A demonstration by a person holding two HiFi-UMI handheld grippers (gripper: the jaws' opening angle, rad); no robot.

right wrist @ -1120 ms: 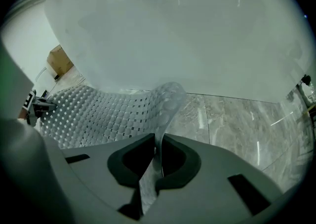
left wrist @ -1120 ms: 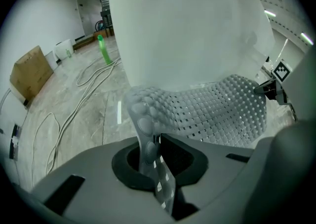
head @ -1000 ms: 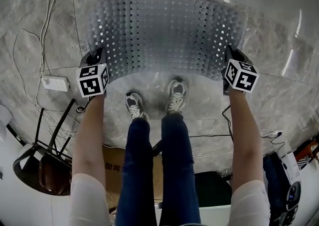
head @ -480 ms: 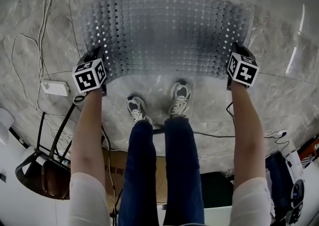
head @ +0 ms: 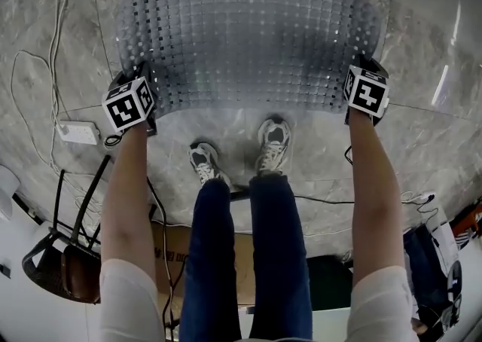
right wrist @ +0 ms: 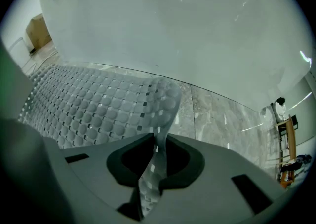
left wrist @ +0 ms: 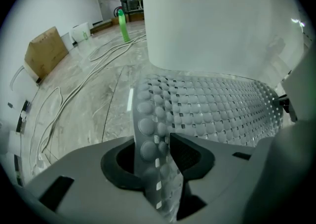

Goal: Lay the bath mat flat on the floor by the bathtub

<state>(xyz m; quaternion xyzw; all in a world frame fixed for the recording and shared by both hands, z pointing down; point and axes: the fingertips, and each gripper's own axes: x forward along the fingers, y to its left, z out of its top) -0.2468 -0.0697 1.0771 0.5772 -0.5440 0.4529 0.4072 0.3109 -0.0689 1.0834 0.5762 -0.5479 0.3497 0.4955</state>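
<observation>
The translucent grey bath mat [head: 248, 39], studded with bumps and small holes, is spread over the marble floor in front of the white bathtub [left wrist: 222, 20]. I hold its two near corners. The jaws of my left gripper [head: 141, 80] are opening. The mat's corner [left wrist: 153, 134] still stands between them, with a gap beside it on the left. My right gripper [head: 367, 71] is shut on the other corner [right wrist: 165, 104], and the mat is pinched to a thin fold between the pads.
The person's two shoes [head: 203, 161] stand just behind the mat's near edge. A power strip [head: 75, 133] with cables lies at the left. A black chair [head: 60, 258] and cardboard [head: 169, 250] are behind. A green bottle [left wrist: 122, 25] and box [left wrist: 44, 53] stand far off.
Both grippers have moved forward toward the tub and a little apart. The mat has gone with them and lies farther from the shoes and more spread out.
</observation>
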